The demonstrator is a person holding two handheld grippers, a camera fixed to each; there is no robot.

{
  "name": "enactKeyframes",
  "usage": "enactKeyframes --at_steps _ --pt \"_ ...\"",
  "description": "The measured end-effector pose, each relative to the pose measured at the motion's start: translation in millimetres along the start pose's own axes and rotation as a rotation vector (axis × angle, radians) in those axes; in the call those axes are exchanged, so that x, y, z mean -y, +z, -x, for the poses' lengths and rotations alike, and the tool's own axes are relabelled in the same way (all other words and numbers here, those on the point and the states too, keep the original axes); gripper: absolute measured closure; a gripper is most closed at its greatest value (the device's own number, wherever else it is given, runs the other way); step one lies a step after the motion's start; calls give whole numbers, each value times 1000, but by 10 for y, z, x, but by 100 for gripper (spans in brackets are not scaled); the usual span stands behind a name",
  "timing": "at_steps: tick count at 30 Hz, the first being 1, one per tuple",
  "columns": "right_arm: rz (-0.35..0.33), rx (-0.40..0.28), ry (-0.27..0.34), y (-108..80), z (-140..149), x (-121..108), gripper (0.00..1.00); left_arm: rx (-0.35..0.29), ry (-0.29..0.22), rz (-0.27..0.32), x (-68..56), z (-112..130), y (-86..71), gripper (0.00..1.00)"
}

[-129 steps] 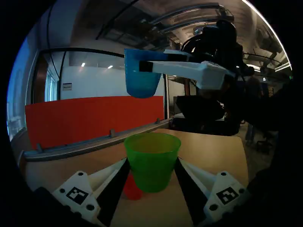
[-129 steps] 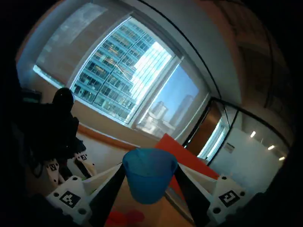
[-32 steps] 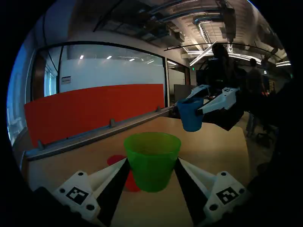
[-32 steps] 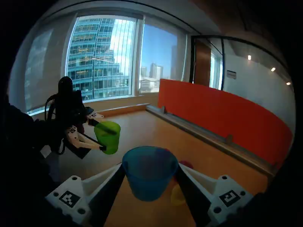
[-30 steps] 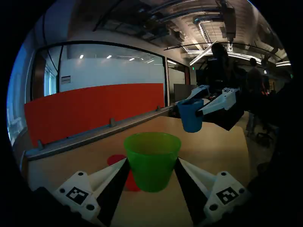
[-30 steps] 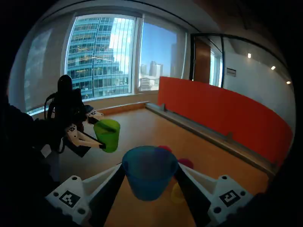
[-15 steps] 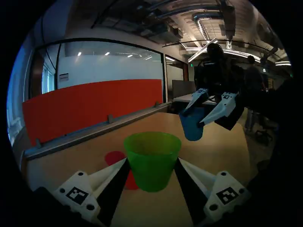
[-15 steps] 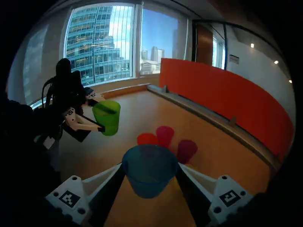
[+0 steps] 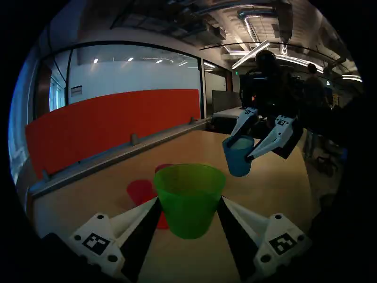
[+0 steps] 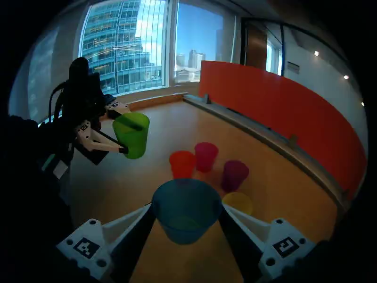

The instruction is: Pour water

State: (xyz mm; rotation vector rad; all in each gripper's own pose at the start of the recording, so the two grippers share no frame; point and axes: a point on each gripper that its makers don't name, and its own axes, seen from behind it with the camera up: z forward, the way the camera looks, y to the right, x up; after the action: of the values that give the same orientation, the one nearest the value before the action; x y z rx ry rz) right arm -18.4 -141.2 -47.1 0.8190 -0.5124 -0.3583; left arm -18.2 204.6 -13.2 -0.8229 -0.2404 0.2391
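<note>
now your left hand-held gripper (image 9: 188, 203) pinches the green cup (image 9: 189, 195), your right hand-held gripper (image 10: 186, 213) pinches the blue cup (image 10: 186, 205), both mouth-up; contents unclear.

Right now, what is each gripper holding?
Left gripper: closed on the green cup.
Right gripper: closed on the blue cup.

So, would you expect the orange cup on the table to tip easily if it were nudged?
Probably: the orange cup looks thin, light plastic, narrower at its base. It would likely knock the pink cup beside it.
</note>
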Motion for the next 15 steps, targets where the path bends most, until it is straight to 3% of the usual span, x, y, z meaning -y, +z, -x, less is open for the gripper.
enactKeyframes --at_steps 15 --pt "-4 13 18 77 120 -11 8 139 18 26 -53 430 111 20"
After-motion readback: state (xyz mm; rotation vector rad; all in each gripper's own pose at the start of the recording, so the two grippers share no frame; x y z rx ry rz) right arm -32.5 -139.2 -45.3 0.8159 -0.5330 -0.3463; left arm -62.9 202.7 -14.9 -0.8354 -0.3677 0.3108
